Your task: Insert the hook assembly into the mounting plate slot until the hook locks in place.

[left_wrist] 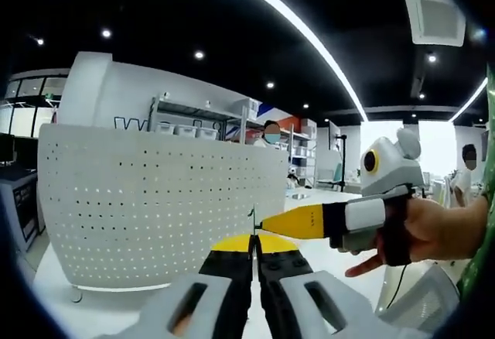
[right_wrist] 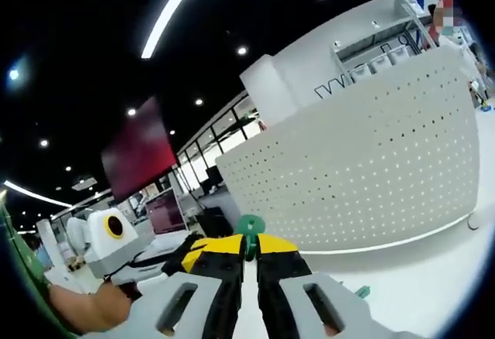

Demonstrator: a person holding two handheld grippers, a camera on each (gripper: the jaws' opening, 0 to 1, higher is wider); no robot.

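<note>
The mounting plate is a white curved perforated panel [left_wrist: 155, 200] standing upright on the white table just beyond my jaws; in the right gripper view the panel [right_wrist: 363, 169] stands to the right. My left gripper [left_wrist: 251, 244] is shut, and a thin metal hook [left_wrist: 251, 219] sticks up from its yellow tips. My right gripper [left_wrist: 267, 223] comes in from the right in a hand, with its yellow tip touching that hook. In its own view the right gripper [right_wrist: 249, 244] is shut on a green hook piece [right_wrist: 249, 227]. The left gripper [right_wrist: 116, 246] is close on the left.
A small green part [right_wrist: 362, 291] lies on the white table [right_wrist: 418, 277] in front of the panel. Shelves with bins [left_wrist: 193, 126] and people stand far behind. A person's hand [left_wrist: 418, 231] holds the right gripper beside the panel's right end.
</note>
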